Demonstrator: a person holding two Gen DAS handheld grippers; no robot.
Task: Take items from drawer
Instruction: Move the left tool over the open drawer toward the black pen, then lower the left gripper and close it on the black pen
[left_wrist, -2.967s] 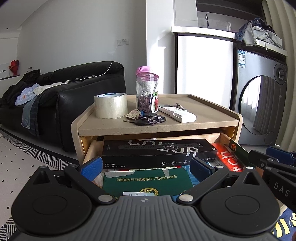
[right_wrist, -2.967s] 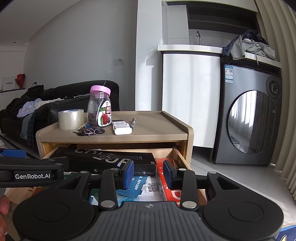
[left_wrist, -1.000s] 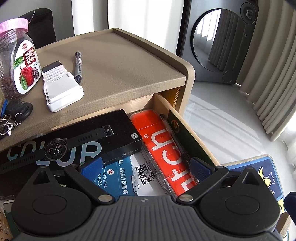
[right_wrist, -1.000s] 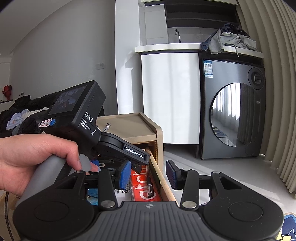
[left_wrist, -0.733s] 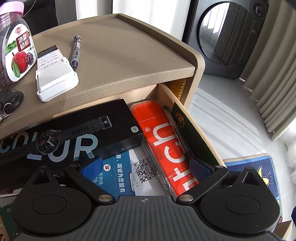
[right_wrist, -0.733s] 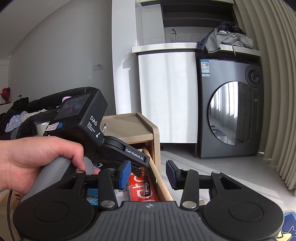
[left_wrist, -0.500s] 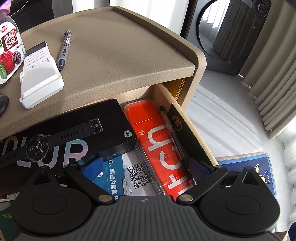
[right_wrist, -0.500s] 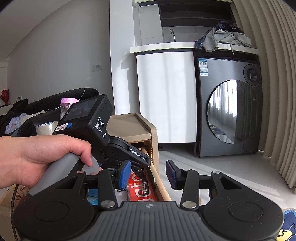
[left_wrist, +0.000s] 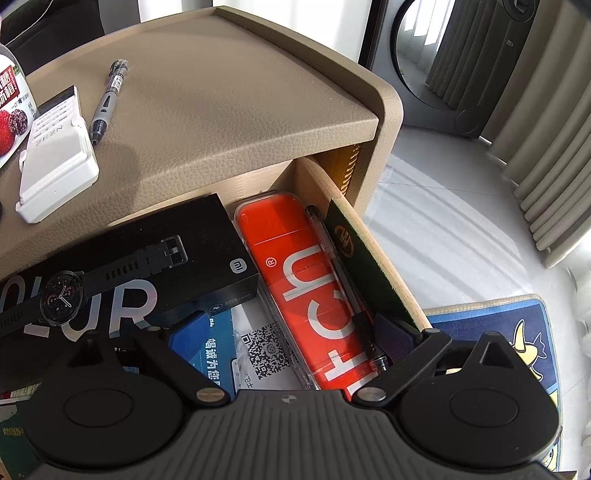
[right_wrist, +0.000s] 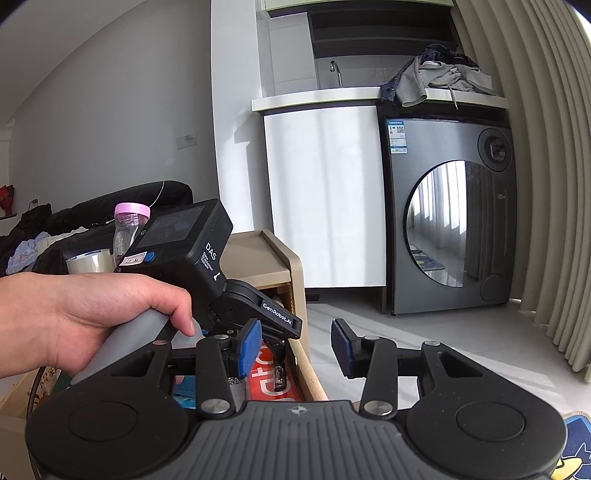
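Note:
The drawer (left_wrist: 373, 251) stands pulled out under the beige side table (left_wrist: 229, 110). In it lie a black watch box (left_wrist: 122, 269), a blue leaflet with a QR code (left_wrist: 236, 343), an orange case with white letters (left_wrist: 295, 280), a clear pen (left_wrist: 340, 280) along the case's right side and a dark green card (left_wrist: 365, 269) against the right wall. My left gripper (left_wrist: 293, 332) points steeply down into the drawer, its jaws closing with the orange case and pen between them, pads apart from both. My right gripper (right_wrist: 295, 349) hovers half open and empty beside the drawer's right wall (right_wrist: 306, 369).
On the tabletop sit a white remote-like device (left_wrist: 55, 162), a grey pen (left_wrist: 107, 103), a pink-lidded jar (right_wrist: 127, 229) and a tape roll (right_wrist: 90, 260). A hand (right_wrist: 85, 314) holds the left gripper's handle. A washing machine (right_wrist: 450, 221) and curtain (right_wrist: 535, 184) stand right; a blue rug (left_wrist: 517, 332) lies below.
My left gripper has sunk closer to the drawer's right side, over the orange case, and its jaws have narrowed slightly. The right gripper has kept still.

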